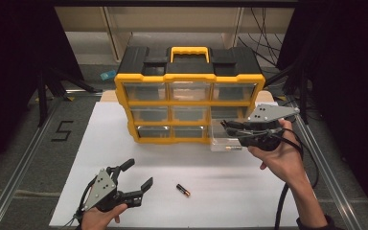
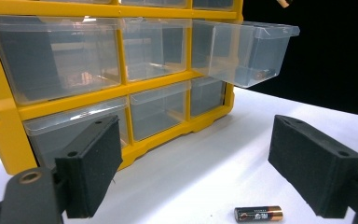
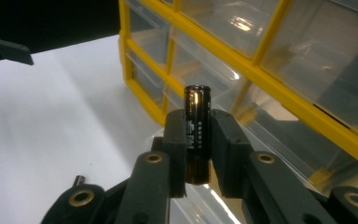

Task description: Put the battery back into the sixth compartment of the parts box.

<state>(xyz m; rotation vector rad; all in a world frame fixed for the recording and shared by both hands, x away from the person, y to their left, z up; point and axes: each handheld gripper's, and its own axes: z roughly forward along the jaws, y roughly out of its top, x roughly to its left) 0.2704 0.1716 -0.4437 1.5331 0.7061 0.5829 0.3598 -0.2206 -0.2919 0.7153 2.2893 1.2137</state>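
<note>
Right gripper view is showing me the heart of the job: my right gripper (image 3: 198, 154) is pinching a battery (image 3: 197, 135) between its black foam pads, the cell standing upright with its glossy dark casing and metal end cap poking above them. From the high view I am holding it at the clear drawer (image 1: 226, 136) that is standing pulled out of the right side of the yellow organizer (image 1: 189, 103), so I judge this one is about to be dropped in. Through the left gripper view something small and dark is already lying in that open drawer's bottom, though I cannot tell for certain that it is a cell.

What is left: a second battery (image 1: 183, 190) is lying on its side on the white mat (image 1: 100, 139), black with a coppery band at one end, just beside my left gripper (image 1: 135, 179). That gripper is resting low at the mat's near edge with its jaws spread wide and nothing between them.

The organizer is hard plastic, a yellow frame under a black top with a yellow handle, holding rows of see-through boxy drawers that are catching glare. The mat is looking smooth and matte, and the pads are looking soft and squared.
</note>
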